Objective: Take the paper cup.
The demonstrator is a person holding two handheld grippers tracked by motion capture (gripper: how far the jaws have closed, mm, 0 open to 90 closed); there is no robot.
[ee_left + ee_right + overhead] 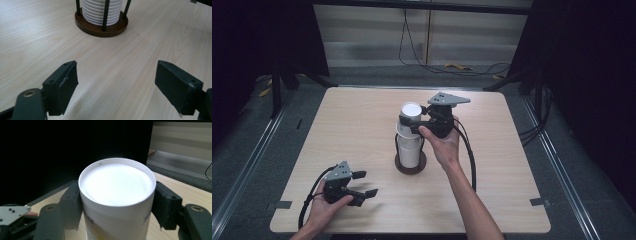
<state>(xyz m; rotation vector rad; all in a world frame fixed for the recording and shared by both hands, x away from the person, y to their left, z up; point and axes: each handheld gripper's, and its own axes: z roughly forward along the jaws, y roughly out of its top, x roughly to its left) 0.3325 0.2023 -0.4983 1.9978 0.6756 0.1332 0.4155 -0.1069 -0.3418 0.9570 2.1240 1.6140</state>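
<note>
Top cup pinched in my right gripper, stack still beneath it

Nearest me, by the tabletop's near left corner, my left gripper (362, 183) sits low with its jaws spread wide on nothing, bare wood between them in the left gripper view. Farther in, near the tabletop's middle, my right gripper (413, 123) has its jaws pressed on both sides of the top paper cup (117, 192), upside down, crowning the cup stack (410, 145) in the holder (102, 25). My worry: thin paper walls could buckle if I squeeze harder, and nested cups tend to cling, so a lift might drag a second cup or tip the holder, whose dark uprights (106, 13) stand close around the stack. My right cable (471, 155) trails beside the holder and could snag it. Beyond the far edge lie floor cables (447, 67).
</note>
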